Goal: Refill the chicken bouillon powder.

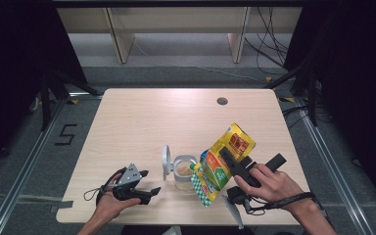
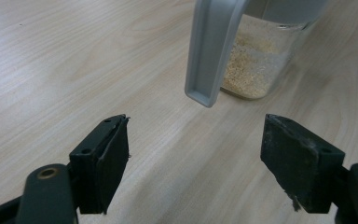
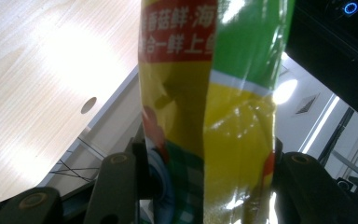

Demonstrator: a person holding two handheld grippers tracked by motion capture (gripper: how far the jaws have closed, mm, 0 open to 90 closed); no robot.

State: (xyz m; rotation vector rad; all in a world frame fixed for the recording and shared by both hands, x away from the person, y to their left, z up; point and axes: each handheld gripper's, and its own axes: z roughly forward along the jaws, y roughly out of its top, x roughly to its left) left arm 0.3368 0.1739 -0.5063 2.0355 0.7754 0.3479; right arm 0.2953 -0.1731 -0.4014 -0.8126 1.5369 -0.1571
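A yellow, green and red seasoning pouch [image 1: 223, 161] hangs tilted over a small clear jar [image 1: 184, 172], its lower corner by the jar's mouth. My right gripper [image 1: 227, 164] is shut on the pouch [image 3: 214, 116], with both jaws pressed against its sides. The jar [image 2: 256, 65] holds pale granules at its bottom, and its grey flip lid [image 1: 166, 160] stands open on the left side. On the table left of the jar rests my left gripper [image 1: 147, 185], open and with nothing in it. In the left gripper view its jaws [image 2: 196, 163] stand wide apart before the lid [image 2: 212, 51].
The light wooden table [image 1: 142, 117] has a round cable hole [image 1: 222, 101] near its far edge. Dark stands and cables lie on the floor around it, with a pale shelf frame [image 1: 176, 29] behind.
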